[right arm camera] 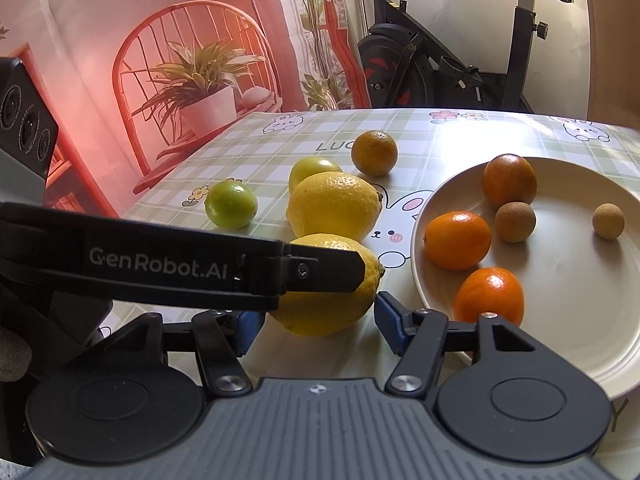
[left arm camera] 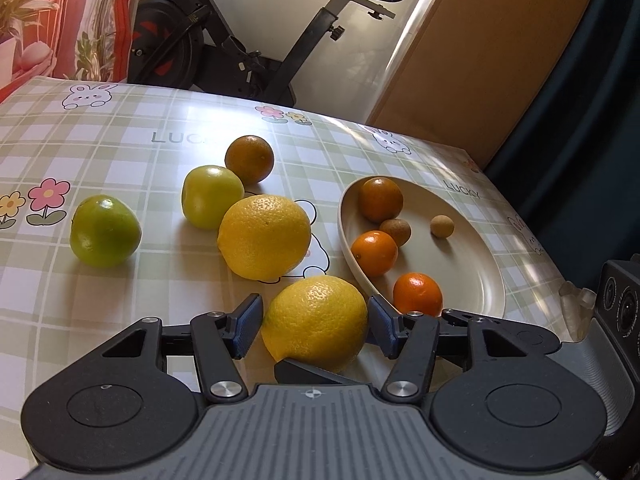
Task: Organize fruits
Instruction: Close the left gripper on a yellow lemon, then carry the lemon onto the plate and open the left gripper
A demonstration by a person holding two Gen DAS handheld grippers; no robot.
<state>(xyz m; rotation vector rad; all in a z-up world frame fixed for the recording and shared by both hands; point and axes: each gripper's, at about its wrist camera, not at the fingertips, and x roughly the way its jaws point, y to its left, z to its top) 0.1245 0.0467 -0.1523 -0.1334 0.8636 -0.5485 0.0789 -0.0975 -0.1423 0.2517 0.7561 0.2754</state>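
Note:
My left gripper point(left arm camera: 314, 326) is shut on a yellow lemon point(left arm camera: 316, 322) next to the cream plate's point(left arm camera: 476, 276) near rim; whether the lemon rests on the table I cannot tell. It also shows in the right wrist view point(right arm camera: 340, 300), partly hidden by the left gripper's finger. My right gripper point(right arm camera: 320, 326) is open and empty, just behind that lemon. A second lemon point(left arm camera: 264, 236) lies beyond. The plate holds two oranges point(left arm camera: 374, 252), a darker orange point(left arm camera: 380, 199) and two small brown fruits point(left arm camera: 396, 231). Two green fruits point(left arm camera: 105, 230) and another dark orange point(left arm camera: 249, 158) lie on the table.
The table has a green checked cloth point(left arm camera: 120, 140) with bunny prints. An exercise bike point(left arm camera: 248, 28) stands behind the far edge. A picture backdrop point(right arm camera: 180, 60) hangs at the left. A brown board point(left arm camera: 480, 60) leans at the back right.

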